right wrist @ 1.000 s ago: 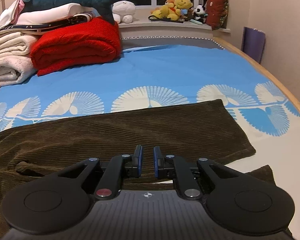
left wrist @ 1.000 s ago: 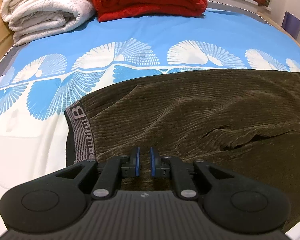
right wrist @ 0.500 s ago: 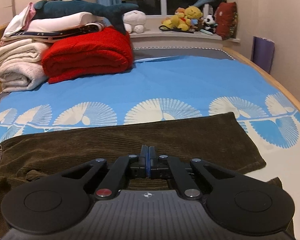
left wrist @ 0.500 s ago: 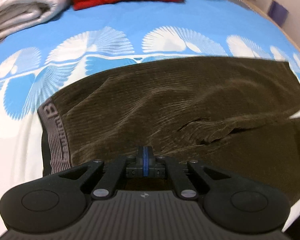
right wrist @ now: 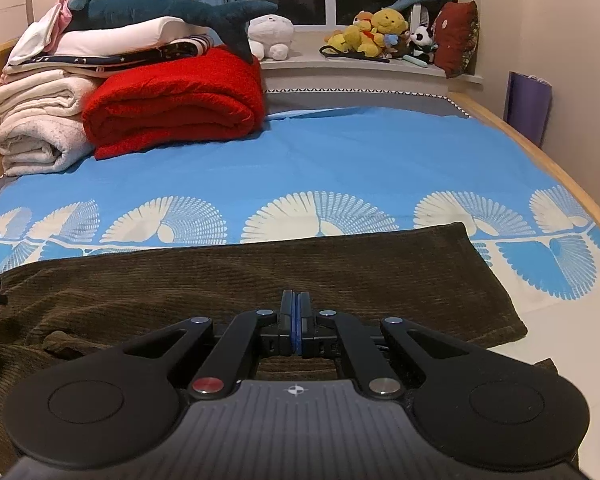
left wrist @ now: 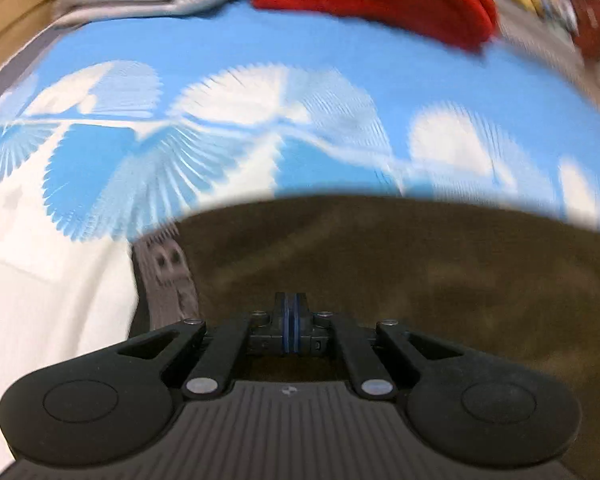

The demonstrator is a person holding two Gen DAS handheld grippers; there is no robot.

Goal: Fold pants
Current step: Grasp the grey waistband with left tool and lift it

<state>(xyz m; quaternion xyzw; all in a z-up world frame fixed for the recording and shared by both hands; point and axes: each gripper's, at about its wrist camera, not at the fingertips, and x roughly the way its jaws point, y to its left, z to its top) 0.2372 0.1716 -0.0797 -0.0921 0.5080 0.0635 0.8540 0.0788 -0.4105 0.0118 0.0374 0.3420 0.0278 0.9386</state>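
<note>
Pants [right wrist: 260,280] lie flat on bed [right wrist: 340,160]: soft, limp corduroy. Left hand-held gripper [left wrist: 291,326] and right hand-held gripper [right wrist: 296,324] each pinch its near edge.

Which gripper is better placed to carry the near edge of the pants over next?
Neither alone. The left gripper is shut on the pants near the waistband, and the right gripper nearer the cuffs.

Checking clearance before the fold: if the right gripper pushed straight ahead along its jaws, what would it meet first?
Likely more of the brown pants: the right gripper, jaws shut, sits low over the corduroy stretching ahead. Beyond lies the blue bedsheet. Depth is uncertain.
</note>
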